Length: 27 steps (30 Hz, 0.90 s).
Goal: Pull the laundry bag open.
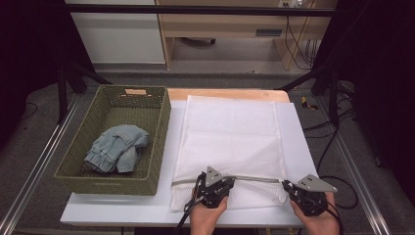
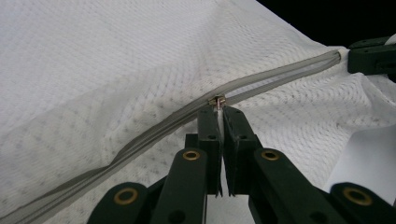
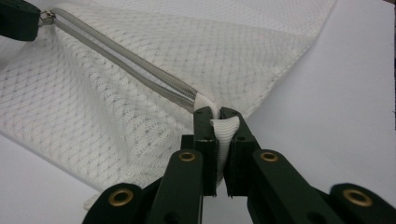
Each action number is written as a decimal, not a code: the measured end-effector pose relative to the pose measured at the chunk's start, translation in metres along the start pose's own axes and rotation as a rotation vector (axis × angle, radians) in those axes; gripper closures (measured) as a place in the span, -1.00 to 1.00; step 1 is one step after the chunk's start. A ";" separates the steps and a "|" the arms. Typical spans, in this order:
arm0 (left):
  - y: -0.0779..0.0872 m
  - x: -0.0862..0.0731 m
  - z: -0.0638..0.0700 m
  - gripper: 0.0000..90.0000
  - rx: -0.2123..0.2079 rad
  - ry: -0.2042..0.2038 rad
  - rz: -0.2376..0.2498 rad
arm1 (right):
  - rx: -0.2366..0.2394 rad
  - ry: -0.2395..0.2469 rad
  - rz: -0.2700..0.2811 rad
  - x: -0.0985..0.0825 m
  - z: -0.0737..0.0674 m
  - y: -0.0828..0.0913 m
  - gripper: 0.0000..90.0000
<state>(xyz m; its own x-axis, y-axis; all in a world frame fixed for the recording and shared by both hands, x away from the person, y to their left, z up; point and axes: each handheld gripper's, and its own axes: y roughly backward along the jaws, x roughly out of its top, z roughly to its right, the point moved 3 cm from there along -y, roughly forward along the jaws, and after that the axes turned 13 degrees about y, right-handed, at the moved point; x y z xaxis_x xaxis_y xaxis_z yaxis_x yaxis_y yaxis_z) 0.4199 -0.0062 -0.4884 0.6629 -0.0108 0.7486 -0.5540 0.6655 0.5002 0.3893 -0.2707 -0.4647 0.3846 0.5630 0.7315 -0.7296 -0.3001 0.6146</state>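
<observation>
High view: woven basket (image 1: 159,142) at table left holds folded jeans (image 1: 116,148); white mesh bag (image 1: 230,132) lies flat beside it, both hands low at its near edge. Left gripper view: left gripper (image 2: 218,111) pinches the zipper pull (image 2: 217,101) mid-zipper (image 2: 154,128). Right gripper view: right gripper (image 3: 217,114) clamps the bag's white end tab (image 3: 226,128), bare table (image 3: 345,93) alongside.

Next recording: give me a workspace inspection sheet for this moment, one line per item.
Surface: white table, bare at its near left.
Job's things: white mesh laundry bag lying flat; its grey zipper partly opened, slider at the left claw.
Clutter: green woven basket holding folded denim garment.
Grippers: left claw shut on the zipper pull; right claw shut on the bag's fabric tab at the zipper's end.
Cables: black cable trailing right.
Surroundings: wooden furniture behind, grey floor.
</observation>
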 end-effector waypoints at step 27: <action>0.016 -0.001 -0.012 0.93 0.010 0.023 0.015 | 0.004 -0.005 0.003 0.000 0.000 0.001 0.91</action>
<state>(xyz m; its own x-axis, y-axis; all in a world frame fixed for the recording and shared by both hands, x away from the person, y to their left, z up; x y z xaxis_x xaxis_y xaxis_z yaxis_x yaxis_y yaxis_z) 0.4160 0.0133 -0.4867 0.6656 0.0161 0.7461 -0.5687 0.6583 0.4932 0.3887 -0.2708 -0.4642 0.3852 0.5586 0.7346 -0.7283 -0.3049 0.6137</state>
